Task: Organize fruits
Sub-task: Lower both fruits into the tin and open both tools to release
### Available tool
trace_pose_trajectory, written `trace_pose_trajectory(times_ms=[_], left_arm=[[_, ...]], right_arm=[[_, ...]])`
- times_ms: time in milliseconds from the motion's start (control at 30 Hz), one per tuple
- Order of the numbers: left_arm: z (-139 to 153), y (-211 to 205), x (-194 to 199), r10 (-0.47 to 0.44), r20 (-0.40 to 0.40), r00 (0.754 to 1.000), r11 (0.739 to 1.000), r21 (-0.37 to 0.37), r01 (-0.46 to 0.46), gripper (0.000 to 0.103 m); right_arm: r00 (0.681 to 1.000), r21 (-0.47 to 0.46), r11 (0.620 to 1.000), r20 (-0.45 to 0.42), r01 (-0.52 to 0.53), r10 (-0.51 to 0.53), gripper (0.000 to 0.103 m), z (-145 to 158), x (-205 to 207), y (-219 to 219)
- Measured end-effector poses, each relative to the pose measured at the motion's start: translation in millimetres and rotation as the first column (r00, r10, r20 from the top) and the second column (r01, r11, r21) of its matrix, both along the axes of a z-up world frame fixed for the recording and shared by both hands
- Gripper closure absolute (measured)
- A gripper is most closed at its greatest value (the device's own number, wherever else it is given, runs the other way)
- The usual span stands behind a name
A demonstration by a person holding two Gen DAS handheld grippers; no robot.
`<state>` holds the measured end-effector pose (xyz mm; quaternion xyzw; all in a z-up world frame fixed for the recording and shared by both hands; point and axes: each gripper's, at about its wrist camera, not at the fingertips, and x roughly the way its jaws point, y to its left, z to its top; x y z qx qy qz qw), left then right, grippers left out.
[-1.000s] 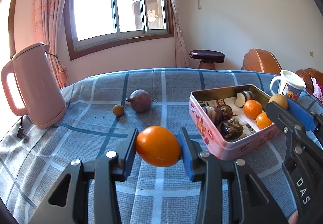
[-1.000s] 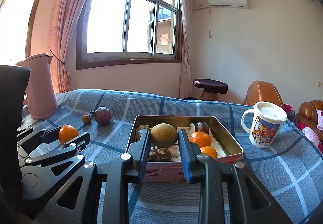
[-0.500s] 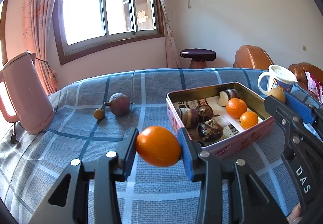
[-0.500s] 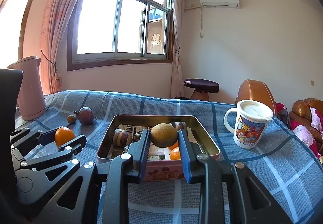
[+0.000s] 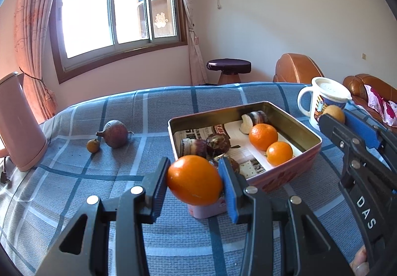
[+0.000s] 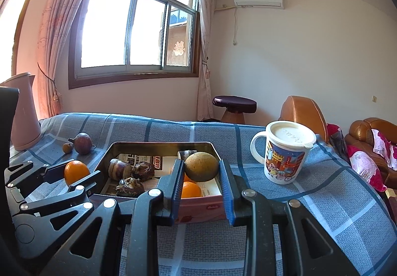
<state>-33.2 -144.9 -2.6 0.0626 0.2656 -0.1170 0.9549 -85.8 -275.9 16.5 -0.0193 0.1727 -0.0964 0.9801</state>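
My left gripper [image 5: 194, 182] is shut on an orange [image 5: 194, 183] and holds it above the near left corner of the pink tin box [image 5: 285, 176]. My right gripper [image 6: 201, 171] is shut on a yellow-brown round fruit [image 6: 201, 169], held over the near edge of the box [image 6: 198, 209]. The box holds two oranges [image 5: 263, 137], dark purple fruits [image 5: 218, 143] and a cut piece. A purple fruit [image 5: 115, 133] and a small orange fruit [image 5: 93, 145] lie on the blue checked cloth to the left. The left gripper [image 6: 77, 176] also shows in the right wrist view.
A pink kettle [image 5: 17, 122] stands at the far left with its cord. A lidded white cartoon mug [image 6: 285, 154] stands right of the box. Brown leather chairs [image 6: 305, 112] and a stool [image 6: 234, 108] are beyond the table's far edge.
Both grippers have moved right and closer to the box with their fruits held. The orange now hangs over the box's near left corner, the yellow-brown fruit over its near edge.
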Motion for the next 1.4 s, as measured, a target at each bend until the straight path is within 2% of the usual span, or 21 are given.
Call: trace_pose_trajectory(times_ms=[300,633,833,1100,1400], left_arm=[[2,-21,5,-0.072,-0.011,0.997,0.997,-0.031,0.072,0.061],[10,-42,25,-0.114,-0.005,0.993,0.992,-0.045,0.114,0.061],[16,-46,38,-0.111,0.005,0.994,0.992,-0.063,0.111,0.061],[19,-46,59,-0.081,0.011,0.997,0.993,-0.082,0.082,0.061],[9,-46,81,-0.052,0.006,0.999,0.997,-0.059,0.053,0.061]], right_arm=[[0.999,0.01,0.999,-0.004,0.037,-0.037,0.072,1,1,-21],[0.998,0.105,0.993,-0.035,0.052,-0.049,0.072,2,9,-43],[0.997,0.145,0.989,-0.074,0.035,-0.024,0.072,8,32,-49],[0.997,0.178,0.983,-0.069,0.046,-0.034,0.072,13,65,-44],[0.994,0.133,0.989,-0.1,0.06,-0.047,0.072,-2,89,-38]])
